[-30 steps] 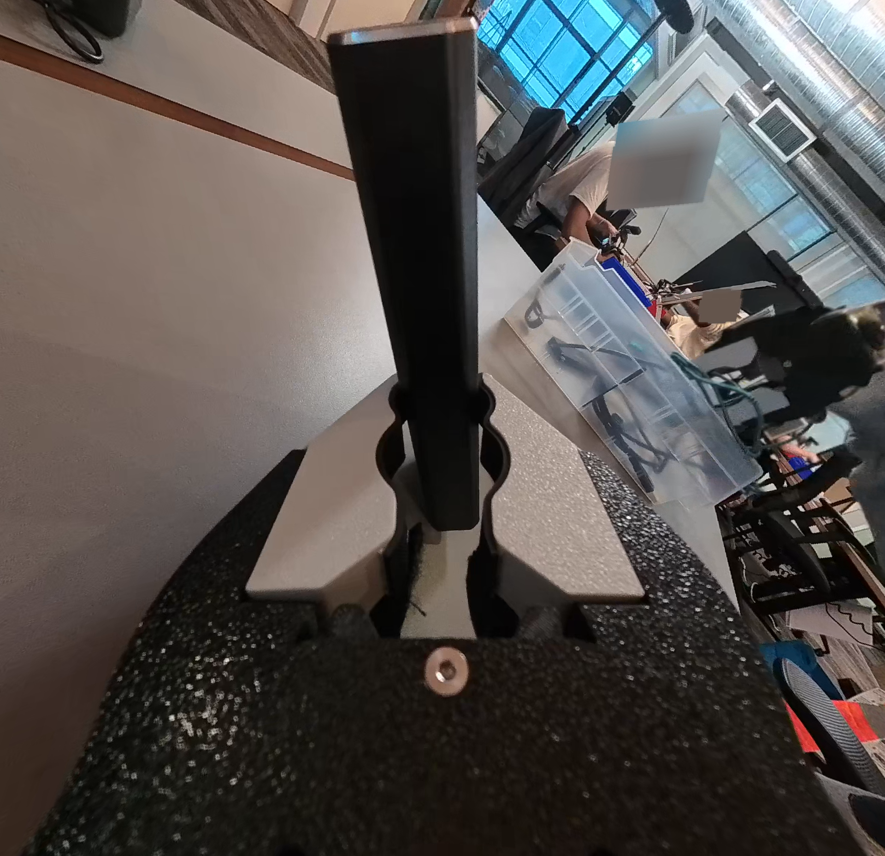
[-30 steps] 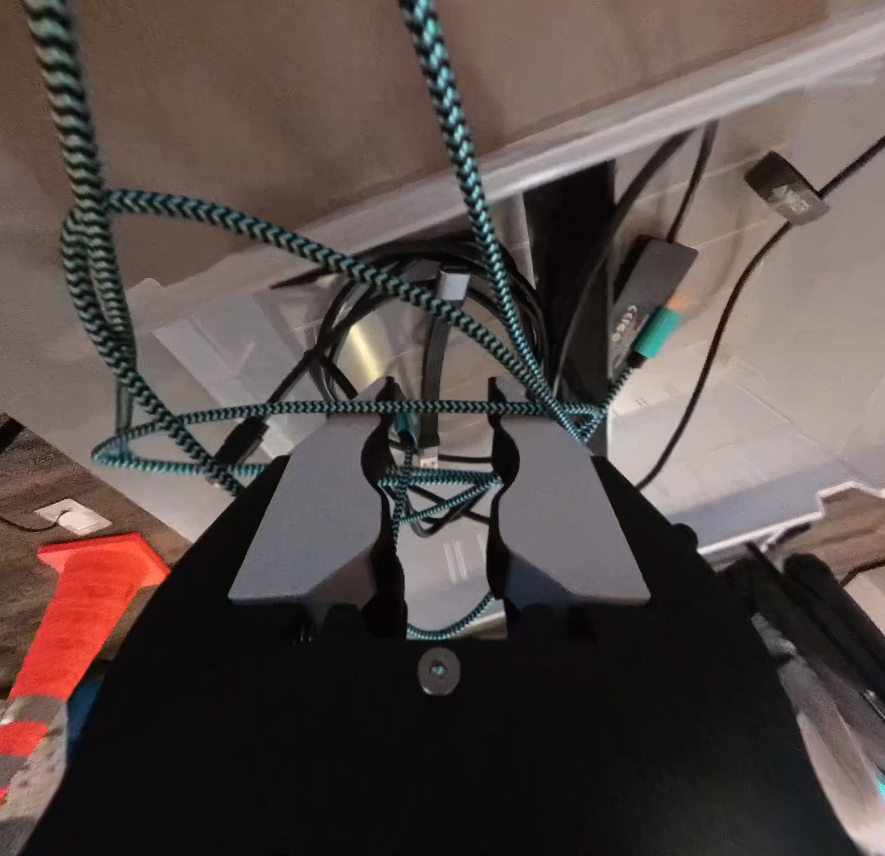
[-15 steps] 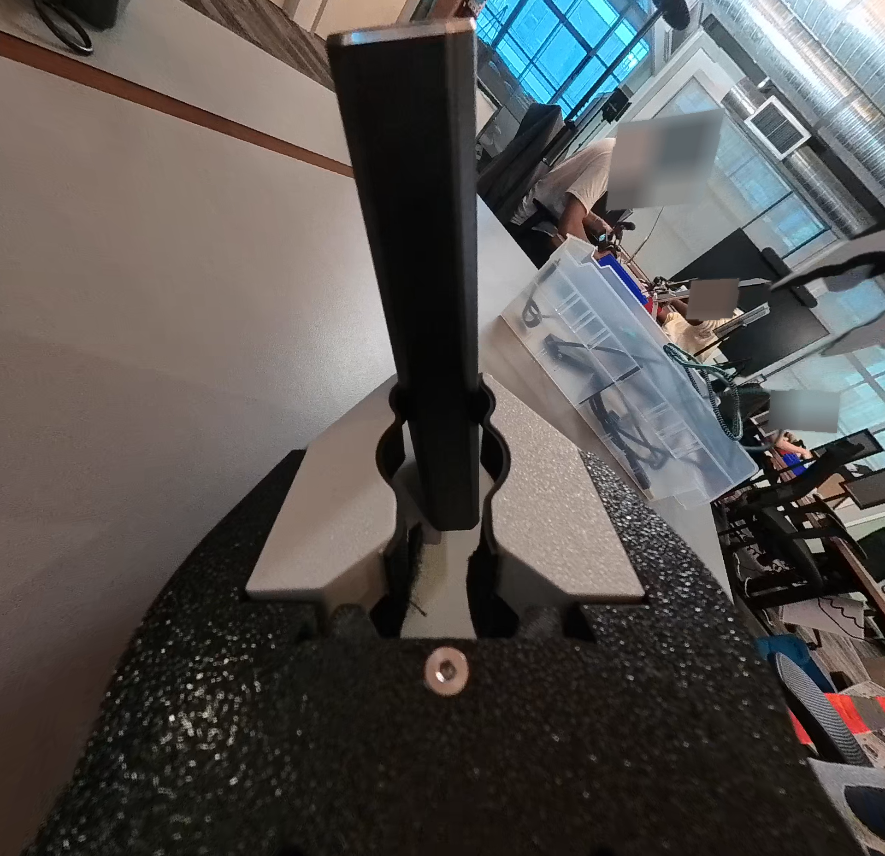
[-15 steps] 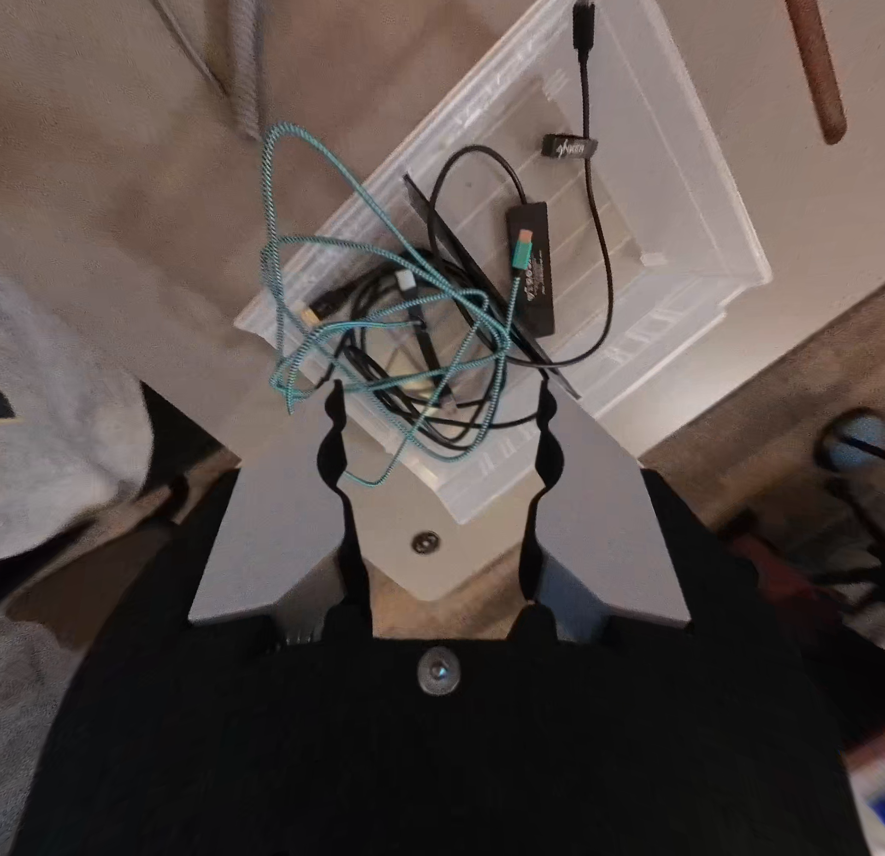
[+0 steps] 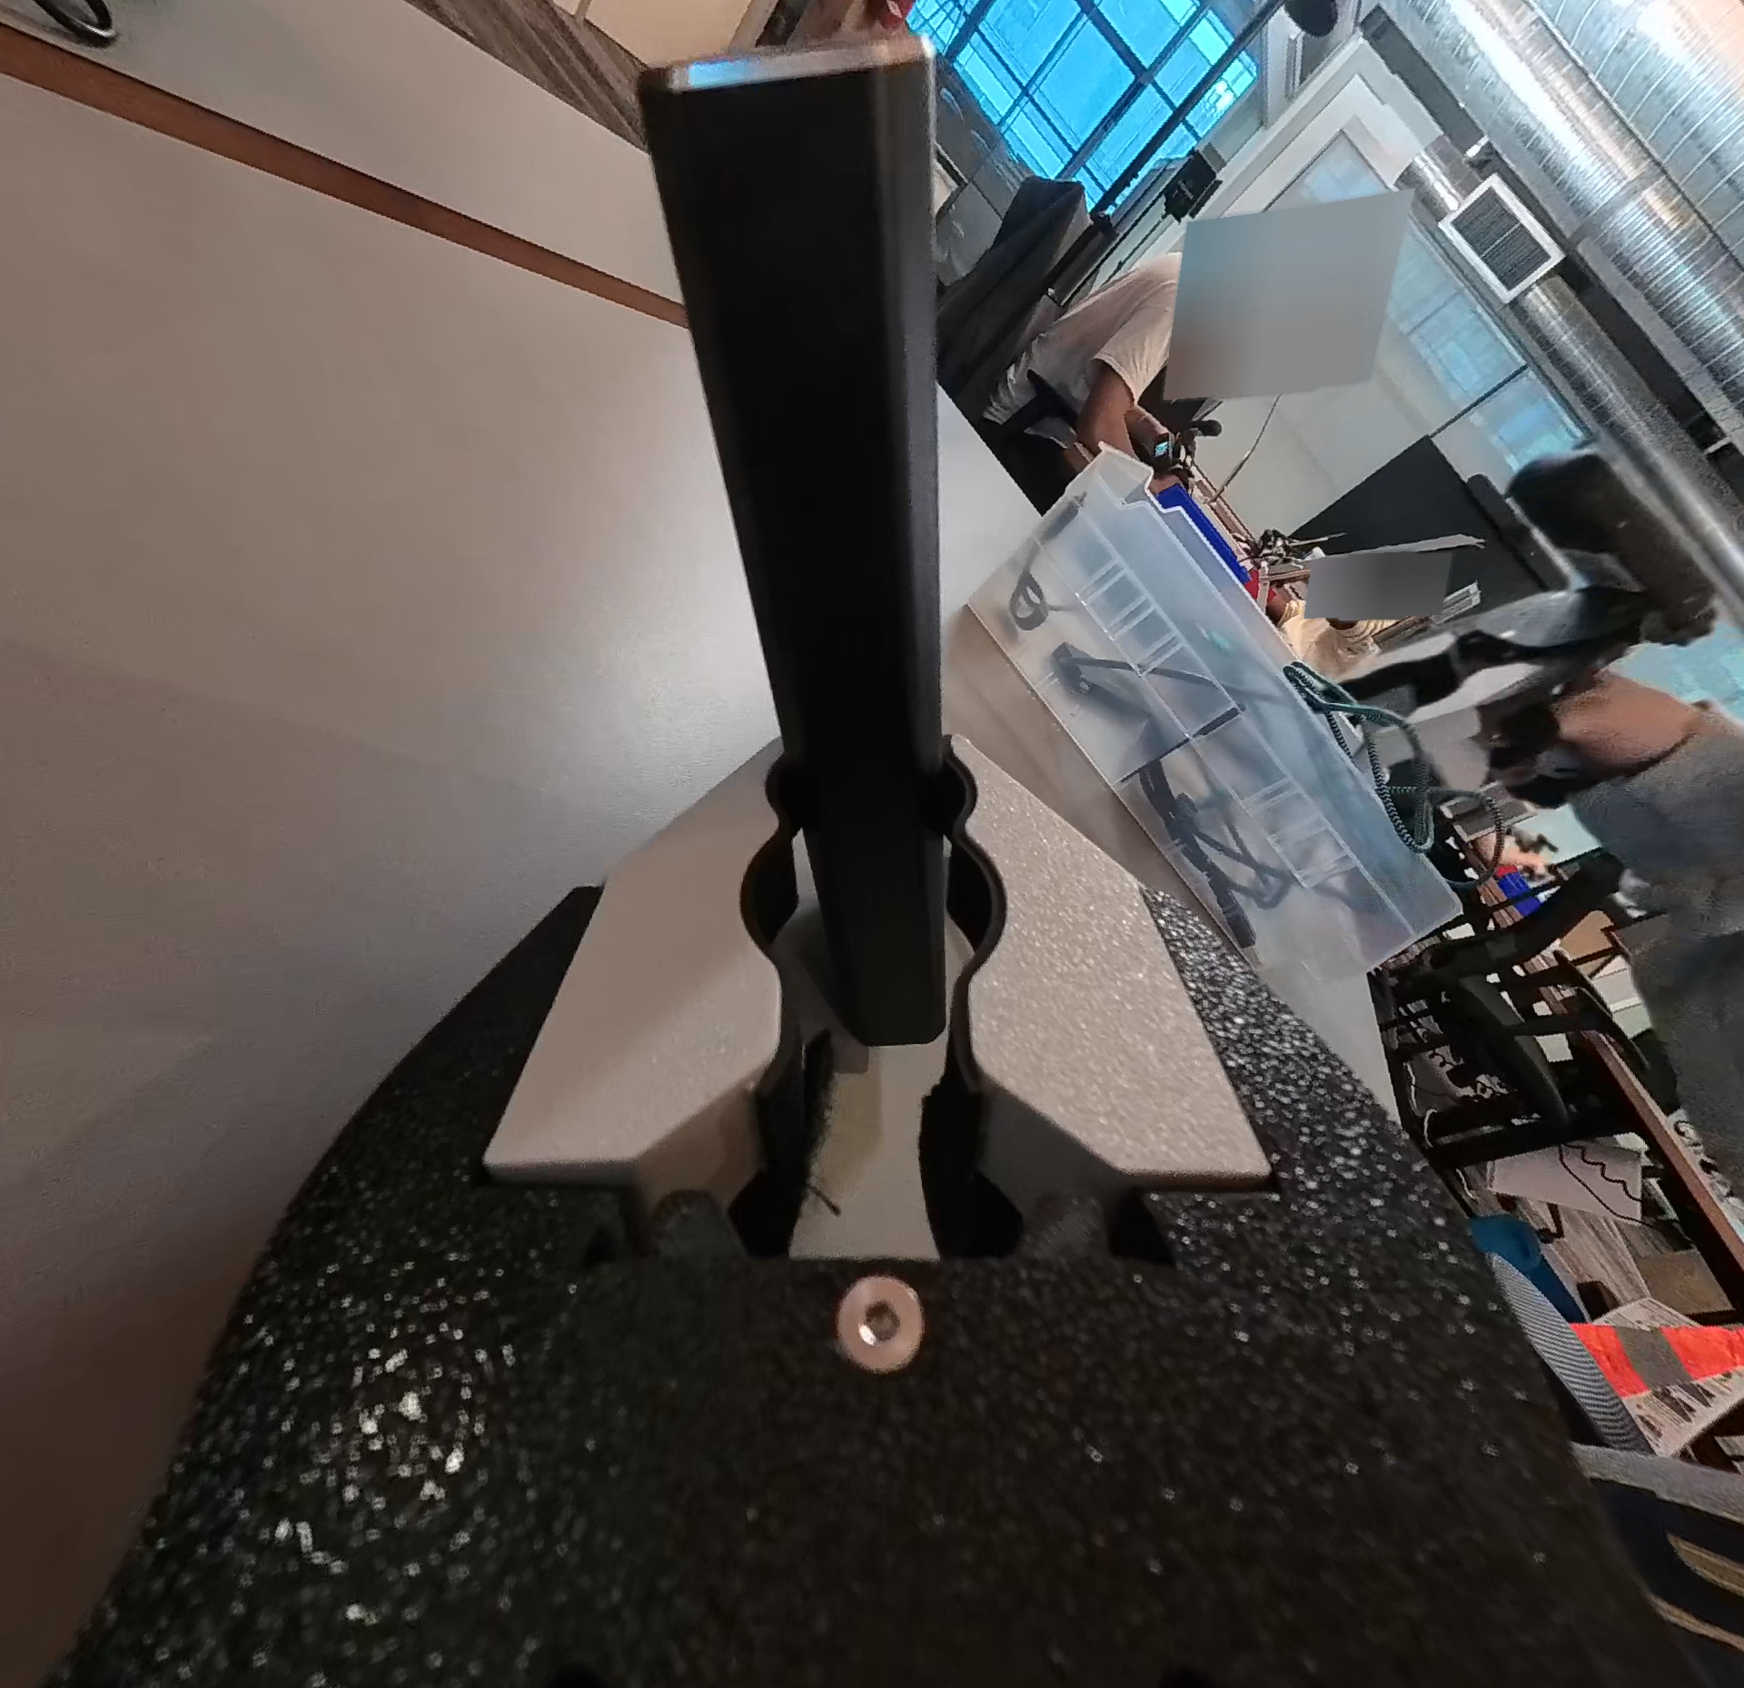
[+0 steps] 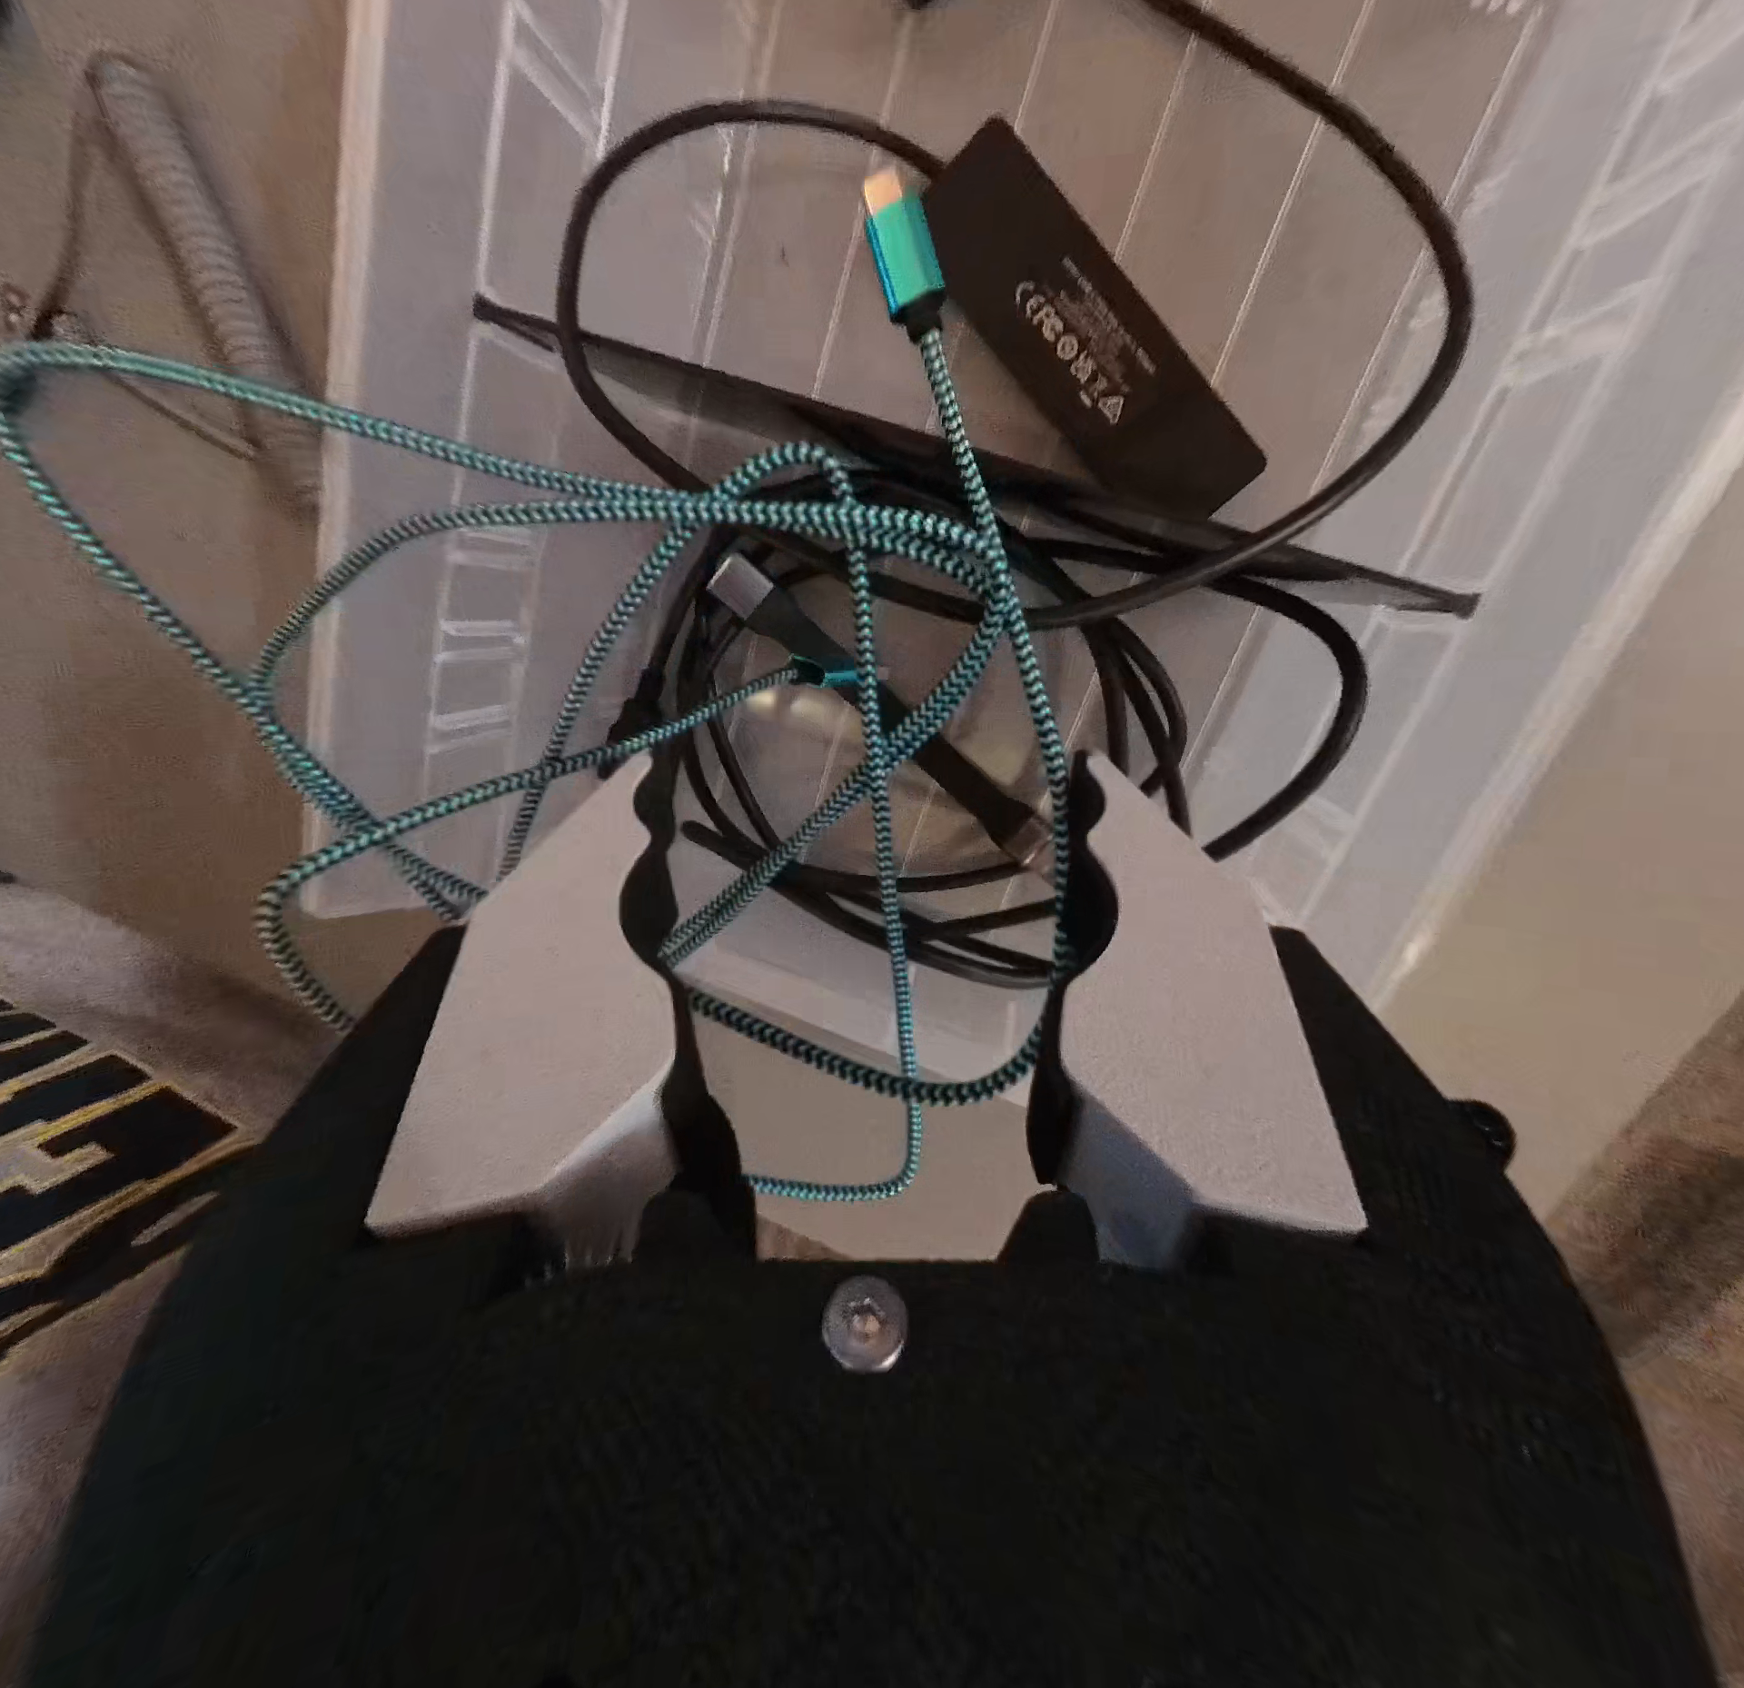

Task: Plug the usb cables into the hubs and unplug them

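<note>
My left gripper [image 5: 863, 793] is shut on a long black hub [image 5: 812, 416], which stands up out of the jaws over the pale table [image 5: 330, 557]. My right gripper [image 6: 863, 784] is open above the clear plastic box [image 6: 1416, 227]. In the box lie a second black hub [image 6: 1104, 321], coiled black cables [image 6: 1321, 699] and a teal braided cable [image 6: 585, 482]. Its teal plug [image 6: 901, 246] rests against that hub. Loops of the teal cable run across the gap between my right fingers [image 6: 566, 982]. The box [image 5: 1227, 746] and the right gripper [image 5: 1604, 623] also show in the left wrist view.
A silver-ended plug [image 6: 746, 590] lies among the black cables. A grey coiled cord [image 6: 189, 198] lies on the table left of the box. A person sits at a far desk [image 5: 1104, 350]. Chairs [image 5: 1472, 1029] stand beyond the table's right edge. About 40 centimeters separates my left fingertips from my right. The left gripper is farther from the silver-ended plug [image 6: 746, 590], some 35 centimeters, than the right, some 8 centimeters.
My right gripper opened wide, pulled up and away from the box, then came back down close over the cables. The left gripper and its hub have barely moved.
</note>
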The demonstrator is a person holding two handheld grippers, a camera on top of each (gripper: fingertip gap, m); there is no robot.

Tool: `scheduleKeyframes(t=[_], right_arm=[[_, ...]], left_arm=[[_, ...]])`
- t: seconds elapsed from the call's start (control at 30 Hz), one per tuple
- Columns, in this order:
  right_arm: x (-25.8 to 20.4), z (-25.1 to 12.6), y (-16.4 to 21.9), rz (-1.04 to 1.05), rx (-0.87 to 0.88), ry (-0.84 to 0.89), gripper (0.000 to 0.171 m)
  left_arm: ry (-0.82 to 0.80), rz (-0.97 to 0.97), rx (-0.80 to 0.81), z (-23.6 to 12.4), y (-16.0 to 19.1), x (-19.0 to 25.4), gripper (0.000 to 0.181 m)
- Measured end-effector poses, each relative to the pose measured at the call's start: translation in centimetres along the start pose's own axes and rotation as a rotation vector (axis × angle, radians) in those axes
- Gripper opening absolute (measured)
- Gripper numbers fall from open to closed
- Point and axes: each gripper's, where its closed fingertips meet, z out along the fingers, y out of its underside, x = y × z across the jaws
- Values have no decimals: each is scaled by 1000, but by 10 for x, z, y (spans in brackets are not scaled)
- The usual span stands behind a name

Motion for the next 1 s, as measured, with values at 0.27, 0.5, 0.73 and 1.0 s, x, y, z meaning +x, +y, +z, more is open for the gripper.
scheduleKeyframes(t=[0.27,0.5,0.73,1.0], right_arm=[[20,-15,-8,-262,-6,269,2],[33,-90,-62,-862,179,1030,1],[-7,-41,-49,-1177,331,1224,1],[13,5,-17,-887,133,696,1]], left_arm=[[3,-3,-2,0,0,0,26],[3,-6,-3,0,0,0,26],[4,-4,-3,0,0,0,26],[6,-3,-6,0,1,1,26]])
